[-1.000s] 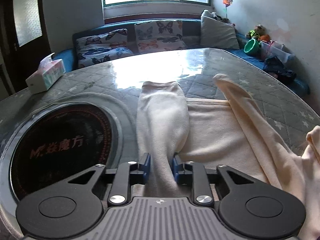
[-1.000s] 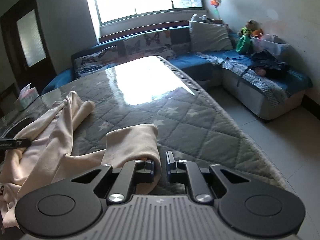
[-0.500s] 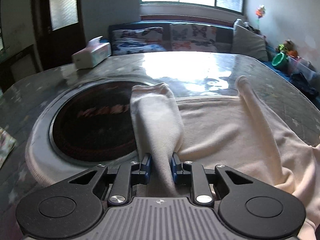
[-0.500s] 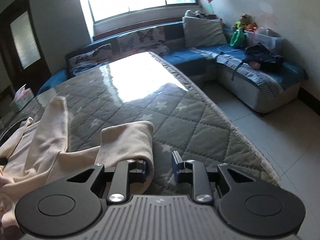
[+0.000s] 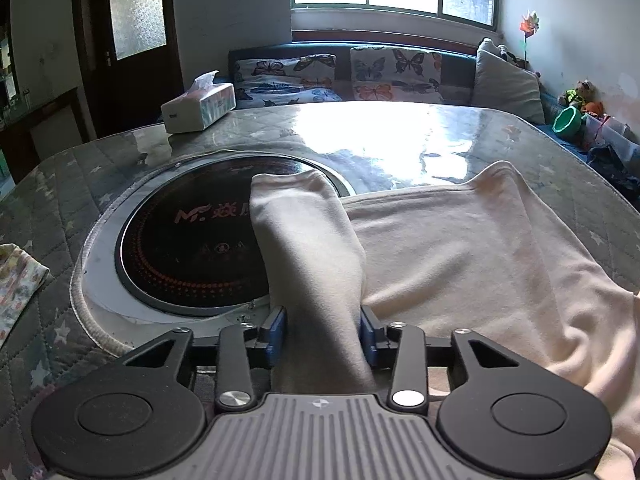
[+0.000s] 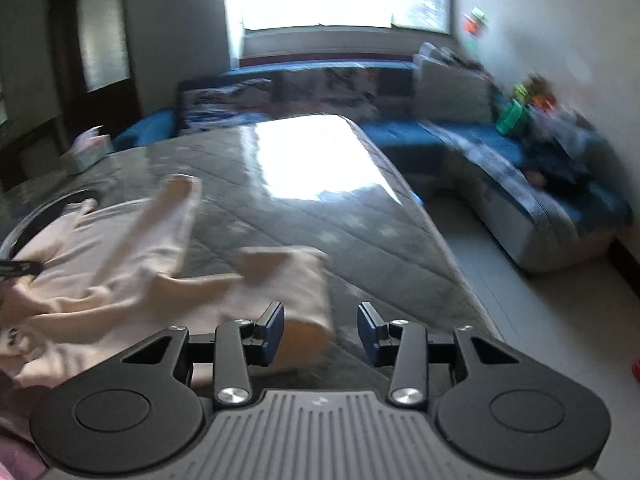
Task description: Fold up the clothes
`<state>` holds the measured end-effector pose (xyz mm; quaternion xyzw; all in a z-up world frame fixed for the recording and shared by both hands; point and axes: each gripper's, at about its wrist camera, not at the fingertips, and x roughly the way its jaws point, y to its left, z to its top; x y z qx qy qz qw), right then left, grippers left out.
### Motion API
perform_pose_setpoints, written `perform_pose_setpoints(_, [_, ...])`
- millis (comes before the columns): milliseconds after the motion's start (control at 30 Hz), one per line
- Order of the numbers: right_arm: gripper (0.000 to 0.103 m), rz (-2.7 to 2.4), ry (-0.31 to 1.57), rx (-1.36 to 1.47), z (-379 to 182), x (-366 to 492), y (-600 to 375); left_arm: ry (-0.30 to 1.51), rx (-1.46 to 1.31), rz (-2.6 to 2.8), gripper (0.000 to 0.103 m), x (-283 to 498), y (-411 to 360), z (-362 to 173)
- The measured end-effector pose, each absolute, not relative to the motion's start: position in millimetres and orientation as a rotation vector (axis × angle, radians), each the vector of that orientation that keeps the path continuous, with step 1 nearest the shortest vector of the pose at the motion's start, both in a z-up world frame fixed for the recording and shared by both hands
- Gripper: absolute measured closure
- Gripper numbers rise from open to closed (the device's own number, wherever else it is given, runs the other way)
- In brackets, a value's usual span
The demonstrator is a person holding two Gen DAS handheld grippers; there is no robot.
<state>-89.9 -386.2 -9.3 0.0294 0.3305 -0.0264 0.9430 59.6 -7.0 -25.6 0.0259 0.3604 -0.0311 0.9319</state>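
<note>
A tissue box [image 5: 199,107] stands at ten o'clock on the desk [image 5: 400,140], a tissue poking out of its top; its contents are otherwise unseen. The cream garment [image 5: 472,248] lies spread over the right half of the quilted desk, one sleeve [image 5: 308,248] running from the near edge up across the round dark hob [image 5: 188,248] set in the desk.

The left hand-held gripper [image 5: 322,332] points downward over the near edge, and its jaws have just been opening. The sleeve passes between the blue pads, filling the gap; whether they press it cannot be told.

The right hand-held gripper [image 6: 322,330] tilts down at the desk's right side. Its jaws have just been opening and stand apart, with the other cuff [image 6: 296,292] lying against the left pad and clear of the right one.

The right view is smeared by motion blur, so the sofa [image 6: 500,168] and the things at two o'clock are hard to make out. A patterned cloth [image 5: 18,280] is cut off at nine o'clock.
</note>
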Motion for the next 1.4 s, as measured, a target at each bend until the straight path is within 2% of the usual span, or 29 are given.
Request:
perform_pose_setpoints(267, [0.064, 0.057, 0.742, -0.031, -40, -49, -345, 0.750, 0.035, -0.043, 0.047, 61, -2, -26])
perform_pose_setpoints(300, [0.066, 0.052, 0.738, -0.045, -42, -49, -343, 0.753, 0.027, -0.044, 0.047, 61, 0, -26])
perform_pose_setpoints(367, [0.086, 0.035, 0.723, -0.081, -43, -50, -342, 0.752, 0.030, -0.046, 0.047, 61, 0, -26])
perform_pose_setpoints(400, [0.088, 0.021, 0.720, -0.089, -42, -51, -344, 0.750, 0.036, -0.045, 0.047, 60, -1, -27])
perform_pose_setpoints(433, [0.094, -0.001, 0.711, -0.089, -40, -52, -349, 0.748, 0.041, -0.044, 0.047, 60, -2, -27])
perform_pose_setpoints(567, [0.097, -0.135, 0.667, -0.091, -32, -57, -375, 0.746, 0.042, -0.035, 0.042, 61, -1, -27])
perform_pose_setpoints(633, [0.097, -0.213, 0.662, -0.082, -30, -57, -391, 0.747, 0.044, -0.025, 0.036, 62, 0, -28])
perform_pose_setpoints(867, [0.090, -0.299, 0.640, -0.029, -20, -57, -419, 0.744, 0.072, -0.005, 0.032, 64, -3, -25])
perform_pose_setpoints(967, [0.079, -0.213, 0.630, -0.043, -20, -47, -405, 0.729, 0.082, -0.001, 0.031, 63, -7, -20])
perform_pose_setpoints(1133, [0.075, -0.119, 0.703, -0.028, -41, -24, -392, 0.697, 0.092, -0.013, 0.031, 64, -8, -10])
perform_pose_setpoints(1267, [0.063, -0.143, 0.705, 0.020, -48, -19, -401, 0.699, 0.084, -0.003, 0.031, 74, -1, -7])
perform_pose_setpoints(1400, [0.062, -0.161, 0.717, 0.036, -47, -19, -409, 0.691, 0.071, 0.026, 0.031, 98, 6, -3])
